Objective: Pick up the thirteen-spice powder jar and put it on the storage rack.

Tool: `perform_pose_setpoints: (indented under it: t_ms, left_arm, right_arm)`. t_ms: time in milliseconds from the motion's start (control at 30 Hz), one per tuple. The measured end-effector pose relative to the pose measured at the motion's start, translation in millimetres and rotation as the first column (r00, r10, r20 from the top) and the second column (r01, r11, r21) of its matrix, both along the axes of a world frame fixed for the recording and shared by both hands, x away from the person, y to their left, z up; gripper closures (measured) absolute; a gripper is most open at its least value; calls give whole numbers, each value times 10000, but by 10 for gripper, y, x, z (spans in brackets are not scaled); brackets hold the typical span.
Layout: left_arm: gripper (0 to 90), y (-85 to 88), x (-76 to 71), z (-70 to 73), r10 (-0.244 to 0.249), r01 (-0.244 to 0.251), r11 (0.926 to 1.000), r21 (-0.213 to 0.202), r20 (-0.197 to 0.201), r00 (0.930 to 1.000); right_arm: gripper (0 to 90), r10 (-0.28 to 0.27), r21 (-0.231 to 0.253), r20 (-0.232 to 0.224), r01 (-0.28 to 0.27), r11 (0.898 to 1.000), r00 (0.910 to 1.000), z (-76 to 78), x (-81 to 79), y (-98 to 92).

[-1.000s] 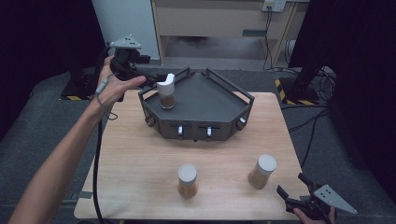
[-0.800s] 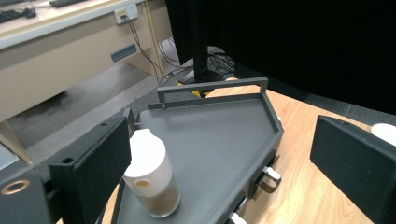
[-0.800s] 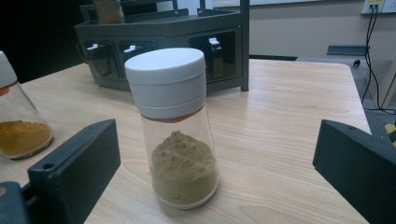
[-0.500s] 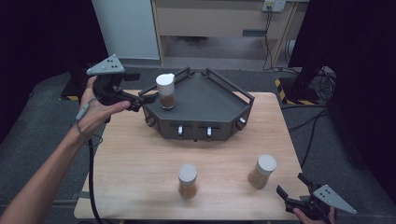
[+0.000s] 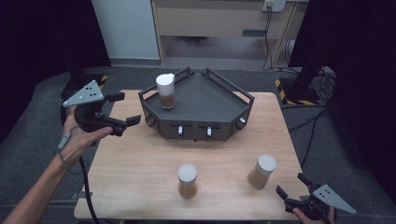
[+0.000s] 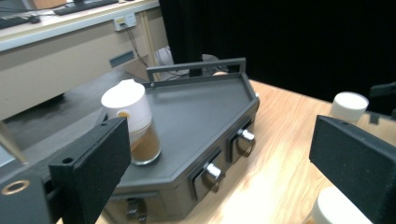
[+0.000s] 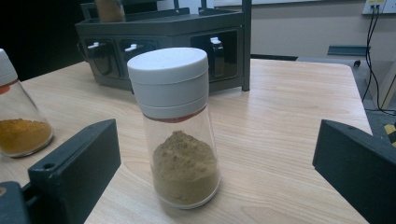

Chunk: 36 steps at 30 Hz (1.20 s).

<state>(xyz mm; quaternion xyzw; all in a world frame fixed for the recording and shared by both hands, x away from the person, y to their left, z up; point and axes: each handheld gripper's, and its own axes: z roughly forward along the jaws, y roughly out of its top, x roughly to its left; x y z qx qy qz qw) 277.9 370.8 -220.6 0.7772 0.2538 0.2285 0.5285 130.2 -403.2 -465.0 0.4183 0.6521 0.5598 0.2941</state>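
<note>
High view: left gripper [image 5: 122, 112] hangs open and empty beside the rack [image 5: 224, 100], where one spice jar [image 5: 166, 91] stands. Right gripper [image 5: 292, 190], jaws wide, faces the near jar [image 5: 262, 171] on the table [image 5: 140, 163]. Centre the jaws below its cap before closing

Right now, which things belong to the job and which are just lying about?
In the job:
- spice jar on the rack
- middle spice jar
- right spice jar
- dark corner rack
- left tongs, open
- right tongs, open

Lying about:
- cables on the floor
- wall cabinet
</note>
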Motion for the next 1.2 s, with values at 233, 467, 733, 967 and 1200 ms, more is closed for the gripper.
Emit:
perform_pose_setpoints:
  t_ms: [233,467,733,967,1200]
  left_arm:
    - [47,79,-163,-235,117,-116,9999,104,-69,9999]
    - [46,104,-308,-442,322,-323,9993,177,32,9995]
    - [45,127,-387,-658,413,-412,9990,145,-79,9991]
    - [41,119,-436,-881,640,-632,9977,258,-302,9975]
    - [42,82,-490,-1103,961,-951,9950,310,-316,9949]
  right_arm:
    - [14,9,-11,-12,-9,10000,10000,2,1,2]
    - [14,7,-18,-8,-7,10000,10000,1,2,2]
    - [14,41,-57,9,-41,10000,10000,4,3,3]
    - [15,53,-42,-15,-54,10000,10000,4,6,1]
    - [15,61,-61,10,-61,10000,10000,6,4,2]
